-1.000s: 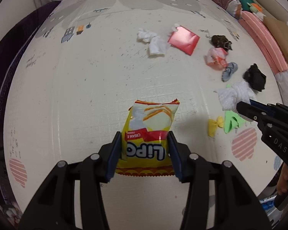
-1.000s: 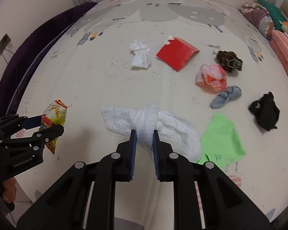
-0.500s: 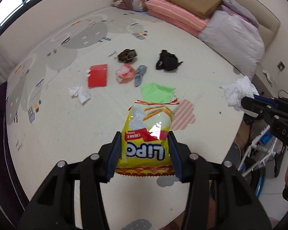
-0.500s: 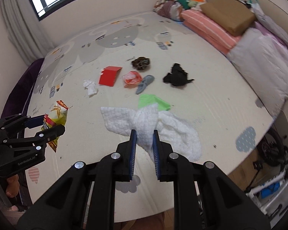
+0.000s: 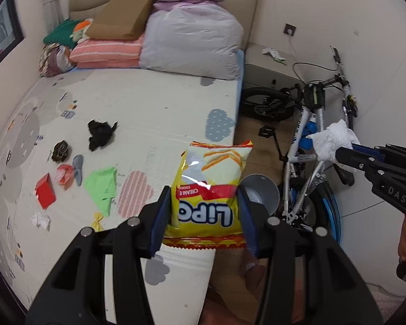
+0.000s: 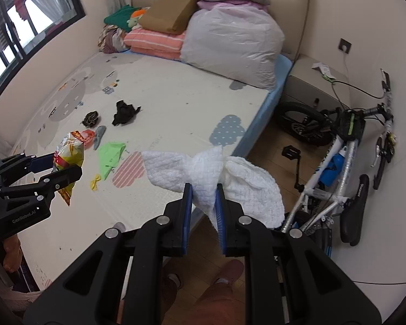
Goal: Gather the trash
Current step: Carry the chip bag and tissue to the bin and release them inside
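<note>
My left gripper [image 5: 204, 189] is shut on a yellow LiPO snack bag [image 5: 211, 168], held upright over the edge of the play mat [image 5: 154, 108]. Just behind the bag, a grey round bin [image 5: 262, 189] stands on the wooden floor. My right gripper [image 6: 203, 188] is shut on a crumpled white paper towel [image 6: 246, 184], above the mat's edge. In the left wrist view the right gripper [image 5: 341, 153] and its towel [image 5: 333, 138] hang to the right, in front of the bicycle. On the mat lie a red packet [image 5: 44, 193], a green sheet [image 5: 101, 184], a black rag [image 5: 100, 134] and a white tissue [image 5: 40, 219].
A bicycle [image 5: 311, 135] leans by the wall at the right, beside a nightstand [image 5: 268, 67]. Folded bedding and a big plastic bag [image 5: 189, 40] are piled at the far end of the mat. The person's feet [image 6: 222, 284] stand on the wooden floor below my grippers.
Both grippers have risen and swung from over the mat to its edge, rolling as they went. The bin and bicycle came into view. Both grips are unchanged.
</note>
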